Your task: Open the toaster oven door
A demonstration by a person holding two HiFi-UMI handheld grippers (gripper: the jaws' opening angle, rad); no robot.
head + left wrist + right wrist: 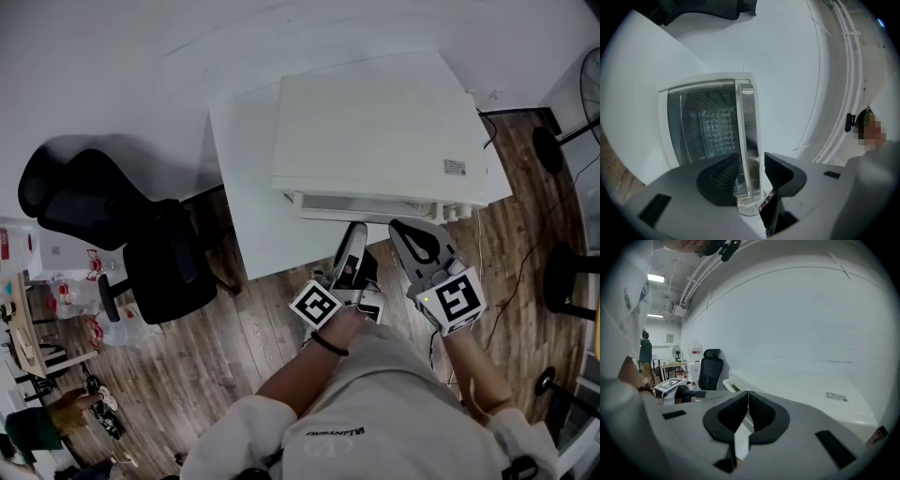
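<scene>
Although door handle (746,117) is partly masked between spread jaws of left gripper (751,158), apparently untouched, right gripper (748,393) is seen closed, empty.

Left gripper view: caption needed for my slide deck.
Open left gripper straddles the metal handle of the toaster oven.

Grey-shelled left tool (353,234) and right tool (403,230), black pads (729,417), white cubes (316,305) with black square markers. Person: white shirt (375,408), dark print (335,434), black wristband (330,345).
</scene>
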